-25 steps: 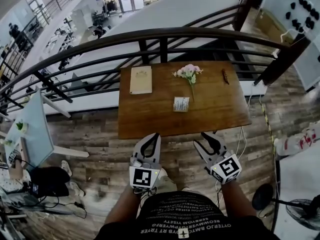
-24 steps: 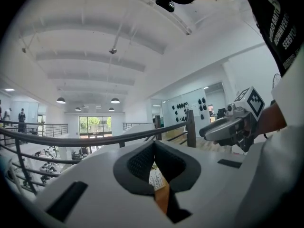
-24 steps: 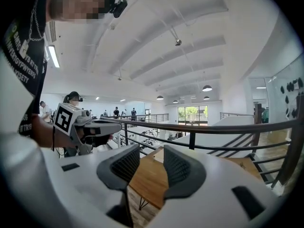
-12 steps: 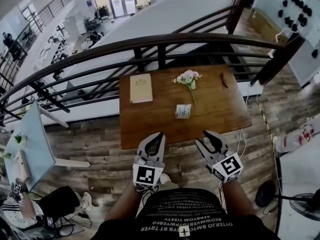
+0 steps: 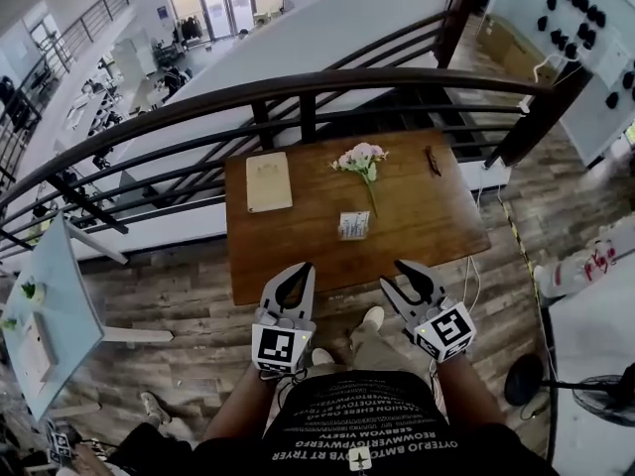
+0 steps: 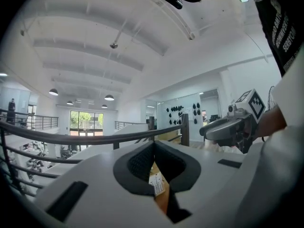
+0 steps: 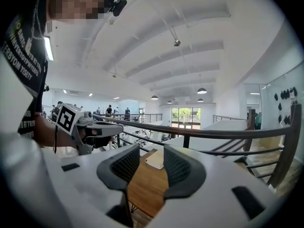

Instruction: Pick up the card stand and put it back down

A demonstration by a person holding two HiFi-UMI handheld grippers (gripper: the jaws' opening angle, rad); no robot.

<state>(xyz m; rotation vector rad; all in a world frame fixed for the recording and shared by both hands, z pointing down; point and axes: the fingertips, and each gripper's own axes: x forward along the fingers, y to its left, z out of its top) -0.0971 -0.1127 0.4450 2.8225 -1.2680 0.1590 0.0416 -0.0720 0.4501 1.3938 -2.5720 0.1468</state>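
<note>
The card stand [image 5: 354, 225], a small white card, stands upright on the brown wooden table [image 5: 298, 246], near its middle front. Both grippers hang short of the table's front edge, over the floor. My left gripper [image 5: 298, 269] is below the table's left front, its jaw tips meeting with nothing held. Through the slit behind those tips, the left gripper view shows the card stand [image 6: 159, 184]. My right gripper [image 5: 412, 269] is to the right of it, open and empty. The right gripper view looks between the jaws at the table [image 7: 147, 184].
On the table lie a tan notebook [image 5: 268, 180] at the back left, a pink flower sprig [image 5: 359, 159] behind the card stand, and a small dark object [image 5: 433, 161] at the back right. A dark railing [image 5: 298, 87] curves behind the table. Cables [image 5: 474, 276] trail at its right.
The head view has shifted: the table now sits lower and further left in the picture, closer to the grippers. Both grippers keep their jaws as they were.
</note>
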